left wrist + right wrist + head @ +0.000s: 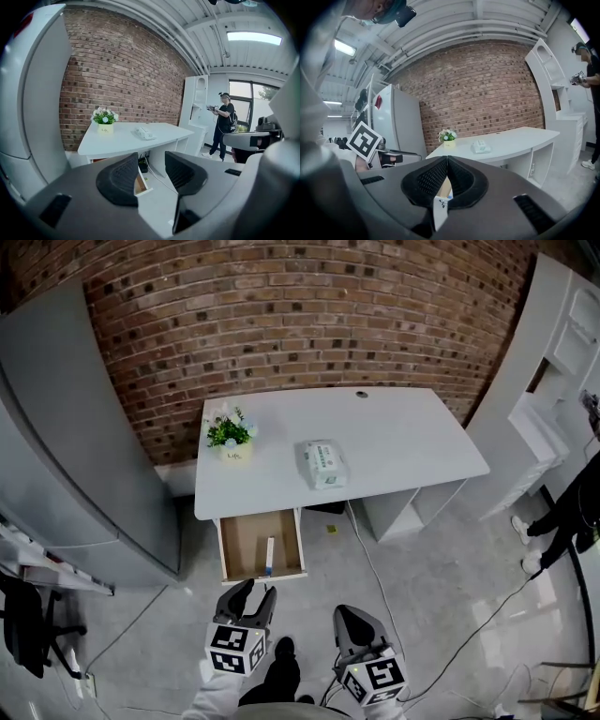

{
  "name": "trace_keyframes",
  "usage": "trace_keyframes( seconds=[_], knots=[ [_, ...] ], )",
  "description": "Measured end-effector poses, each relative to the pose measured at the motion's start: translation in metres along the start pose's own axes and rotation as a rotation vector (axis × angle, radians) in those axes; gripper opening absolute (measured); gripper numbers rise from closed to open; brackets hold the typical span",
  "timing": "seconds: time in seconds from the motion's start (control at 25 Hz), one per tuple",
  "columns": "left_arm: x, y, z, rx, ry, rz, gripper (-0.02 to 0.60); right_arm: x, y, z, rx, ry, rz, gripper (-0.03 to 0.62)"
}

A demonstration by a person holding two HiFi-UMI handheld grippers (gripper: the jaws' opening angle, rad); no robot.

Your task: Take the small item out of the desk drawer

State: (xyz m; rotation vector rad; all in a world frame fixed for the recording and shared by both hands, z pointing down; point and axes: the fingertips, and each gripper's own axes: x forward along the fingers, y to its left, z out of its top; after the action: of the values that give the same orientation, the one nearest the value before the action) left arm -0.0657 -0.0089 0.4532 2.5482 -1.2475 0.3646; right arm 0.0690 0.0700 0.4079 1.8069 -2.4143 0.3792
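Head view: logged white desk against brick wall, with plant and tissue pack on top. Found drawer pulled open under the desk's left end, small item lying on the drawer floor, untouched. Recorded both grippers short of the drawer, left gripper nearer it than right gripper.

Left gripper view: read jaws well apart, nothing between them, only a drawer corner and floor beyond the gap.

Right gripper view: read jaws together at the tips. Noted a white sliver low between them, could not identify it.
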Motion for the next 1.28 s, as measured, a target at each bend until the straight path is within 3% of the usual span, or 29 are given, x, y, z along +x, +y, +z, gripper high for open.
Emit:
trace_keyframes(
  seconds=[0.36,0.68,1.28],
  knots=[
    [0.063,0.047,0.006,-0.012,0.045,-0.028,0.178,0.077,-0.020,0.012,0.004,0.024,-0.033,0.028],
    [0.089,0.063,0.002,-0.037,0.070,-0.037,0.178,0.110,-0.026,0.018,-0.009,0.041,-0.021,0.028],
    [0.148,0.092,-0.031,-0.034,0.179,0.022,0.183,0.169,-0.056,0.017,-0.043,0.074,0.047,0.028]
  ],
)
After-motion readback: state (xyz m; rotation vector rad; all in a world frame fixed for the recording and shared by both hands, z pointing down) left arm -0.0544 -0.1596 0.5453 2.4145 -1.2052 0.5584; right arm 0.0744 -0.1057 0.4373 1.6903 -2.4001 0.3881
